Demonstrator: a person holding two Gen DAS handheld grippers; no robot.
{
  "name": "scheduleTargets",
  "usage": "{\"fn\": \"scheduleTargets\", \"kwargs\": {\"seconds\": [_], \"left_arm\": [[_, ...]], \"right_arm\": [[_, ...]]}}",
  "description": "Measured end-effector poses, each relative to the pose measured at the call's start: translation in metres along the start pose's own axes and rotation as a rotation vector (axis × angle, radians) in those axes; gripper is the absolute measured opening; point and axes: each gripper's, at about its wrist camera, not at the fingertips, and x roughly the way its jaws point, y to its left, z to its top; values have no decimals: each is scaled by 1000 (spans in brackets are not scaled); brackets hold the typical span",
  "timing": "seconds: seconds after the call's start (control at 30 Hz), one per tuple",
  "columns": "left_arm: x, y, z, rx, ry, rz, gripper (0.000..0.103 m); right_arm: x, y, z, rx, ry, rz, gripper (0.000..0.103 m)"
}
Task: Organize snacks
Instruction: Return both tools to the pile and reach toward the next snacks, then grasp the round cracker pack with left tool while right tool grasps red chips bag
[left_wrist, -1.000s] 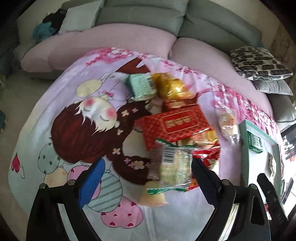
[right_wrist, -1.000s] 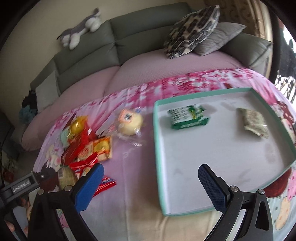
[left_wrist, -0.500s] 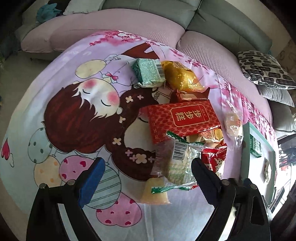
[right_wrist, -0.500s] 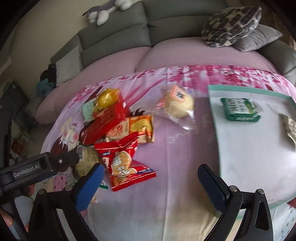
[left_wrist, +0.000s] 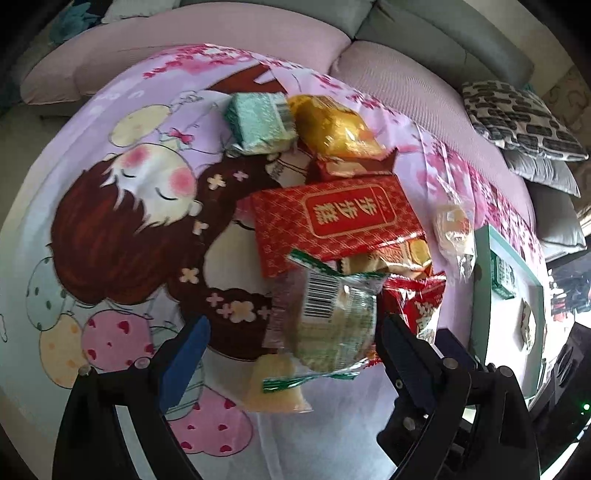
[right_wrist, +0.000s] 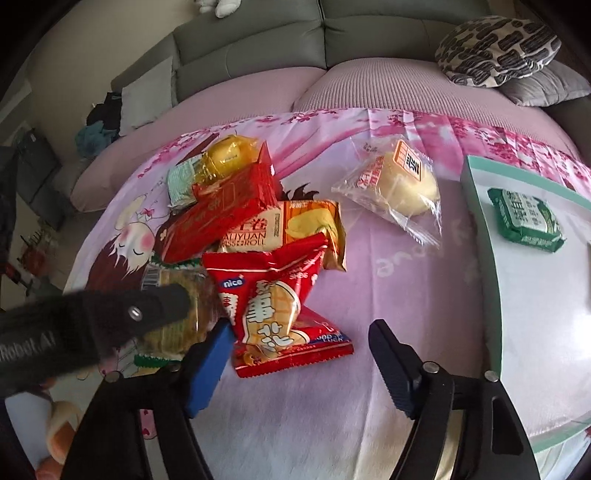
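A pile of snacks lies on a cartoon-print cloth. My left gripper (left_wrist: 291, 339) is open, its fingers on either side of a clear green-trimmed biscuit pack (left_wrist: 332, 321). A red box (left_wrist: 332, 221), a gold pack (left_wrist: 332, 127) and a mint pack (left_wrist: 258, 123) lie beyond it. My right gripper (right_wrist: 299, 343) is open just in front of a red "nice" snack bag (right_wrist: 273, 306). An orange roll pack (right_wrist: 295, 229) and a wrapped bun (right_wrist: 399, 188) lie beyond. The left gripper's finger (right_wrist: 110, 317) crosses the right wrist view at left.
A teal-rimmed white tray (right_wrist: 480, 221) at right holds a green pack (right_wrist: 528, 219); it also shows in the left wrist view (left_wrist: 480, 266). A yellow jelly cup (left_wrist: 273, 384) lies under the biscuit pack. A pink-covered sofa with cushions (right_wrist: 495, 48) stands behind.
The right gripper has swung left from over the tray to the snack pile. The left gripper has closed in on the biscuit pack. Both stay open.
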Motion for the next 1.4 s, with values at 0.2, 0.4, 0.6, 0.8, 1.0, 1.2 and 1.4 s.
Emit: {"fn": "scheduleTargets", "kwargs": {"seconds": [0.2, 0.4, 0.6, 0.8, 1.0, 1.2, 1.4], "left_arm": [[11, -12, 2, 32, 30, -5, 94], [16, -17, 2, 43, 43, 3, 81], [19, -16, 2, 36, 41, 18, 55], [12, -11, 0, 32, 19, 17, 52], [3, -12, -1, 30, -11, 16, 52], [-5, -12, -2, 36, -36, 18, 52], [-2, -12, -3, 38, -22, 28, 52]], "right_arm": [[-4, -4, 1, 7, -5, 8, 49], [-5, -6, 0, 1, 3, -2, 41], [-6, -6, -2, -1, 5, 2, 36], [-8, -6, -2, 0, 0, 2, 28], [-14, -10, -2, 15, -12, 1, 20], [-17, -13, -4, 10, -8, -2, 19], [-14, -9, -3, -38, -5, -39, 29]]}}
